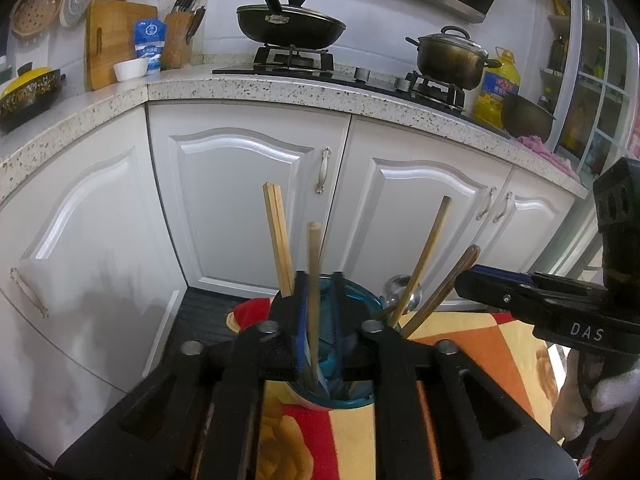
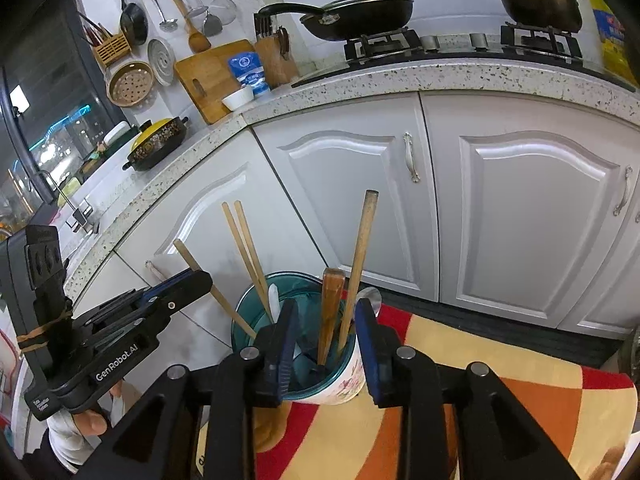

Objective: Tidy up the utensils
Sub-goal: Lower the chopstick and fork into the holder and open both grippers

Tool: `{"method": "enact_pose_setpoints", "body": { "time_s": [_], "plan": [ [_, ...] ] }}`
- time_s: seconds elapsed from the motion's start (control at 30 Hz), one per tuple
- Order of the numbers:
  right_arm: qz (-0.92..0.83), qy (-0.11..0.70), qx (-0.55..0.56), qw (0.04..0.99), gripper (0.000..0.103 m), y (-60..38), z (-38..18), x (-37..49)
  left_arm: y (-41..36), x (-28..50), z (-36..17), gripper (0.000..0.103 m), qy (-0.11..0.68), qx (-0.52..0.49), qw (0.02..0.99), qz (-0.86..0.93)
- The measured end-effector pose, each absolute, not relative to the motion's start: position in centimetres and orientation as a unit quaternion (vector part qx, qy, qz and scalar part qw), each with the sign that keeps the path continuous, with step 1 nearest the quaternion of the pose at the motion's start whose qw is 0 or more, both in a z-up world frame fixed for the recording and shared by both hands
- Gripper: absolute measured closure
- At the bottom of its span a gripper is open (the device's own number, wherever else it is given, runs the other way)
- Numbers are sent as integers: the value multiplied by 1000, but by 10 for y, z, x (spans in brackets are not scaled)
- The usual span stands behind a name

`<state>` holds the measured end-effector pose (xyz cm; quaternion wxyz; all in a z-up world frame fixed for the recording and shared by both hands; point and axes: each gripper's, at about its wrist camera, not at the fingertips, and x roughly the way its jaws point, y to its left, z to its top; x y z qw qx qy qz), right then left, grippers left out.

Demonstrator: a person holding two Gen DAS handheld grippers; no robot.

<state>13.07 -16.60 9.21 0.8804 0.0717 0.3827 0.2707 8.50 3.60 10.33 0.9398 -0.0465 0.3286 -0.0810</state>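
While left gripper [image 1: 318, 316] jaws clasp a wooden stick [image 1: 314, 264], right gripper [image 2: 326, 344] gapes.

Wooden chopsticks [image 1: 279, 240], glossy teal holder [image 2: 256, 312]

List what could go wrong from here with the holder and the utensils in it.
1. The utensil holder stands on a patterned cloth, near the edge closest to the cabinets; a push might tip or slide it off.
2. The left tool seems narrowly closed around a wooden stick; pulling at an angle could lever the holder over.
3. The chopsticks lean outward, so the right tool may knock them.
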Motion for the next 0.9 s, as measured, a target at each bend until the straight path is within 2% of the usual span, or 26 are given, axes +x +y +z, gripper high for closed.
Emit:
{"method": "enact_pose_setpoints", "body": {
  "time_s": [0.13, 0.33, 0.4, 0.9],
  "plan": [
    [268, 388, 76, 879, 75, -170, 90, 128, 36, 82, 105, 81, 326, -45, 941, -79],
    [264, 390, 71, 879, 73, -171, 89, 122, 39, 77, 105, 68, 327, -57, 940, -78],
    [264, 389, 69, 880, 72, -172, 90, 120, 41, 73, 107, 61, 325, -62, 941, -78],
    [244, 389, 47, 887, 71, -181, 84, 96, 37, 47, 100, 49, 332, -58, 939, -64]
  ]
}}
